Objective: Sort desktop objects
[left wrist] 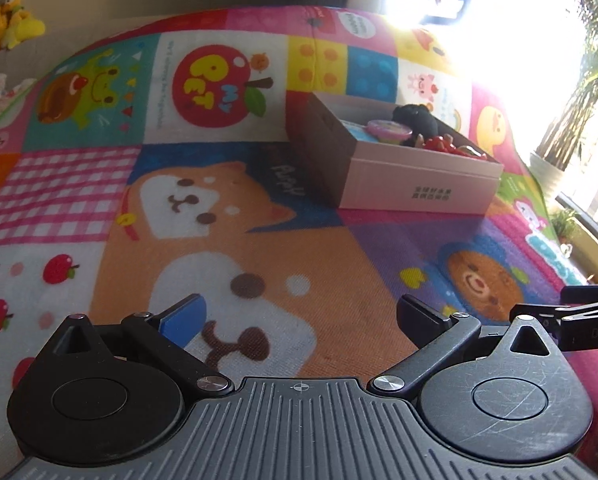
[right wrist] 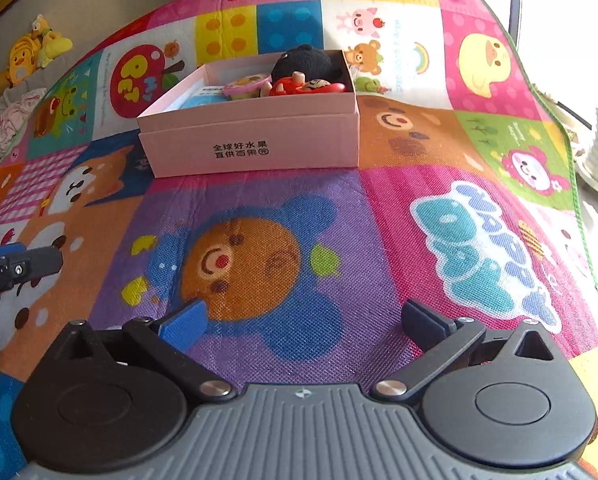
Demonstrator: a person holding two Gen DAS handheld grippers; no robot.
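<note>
A bright patchwork cartoon play mat (right wrist: 259, 264) covers the surface under both claws, with nothing lying between them and the box. Far off to the left of the mat lie a yellow plush toy (right wrist: 31, 54) and a crumpled pale cloth (right wrist: 13, 120).

The right claw (right wrist: 303, 320) hangs over the mat with its jaws spread wide, empty and touching nothing. The left claw (left wrist: 303, 318) is likewise wide apart and empty, just beside the right one.

Ahead of both claws sits an open pink cardboard box (right wrist: 255, 140). It holds a black plush toy (right wrist: 305, 62), a red figure (right wrist: 299, 87), a round pink lidded cup (right wrist: 245, 86) and a light blue packet (right wrist: 205, 100).
</note>
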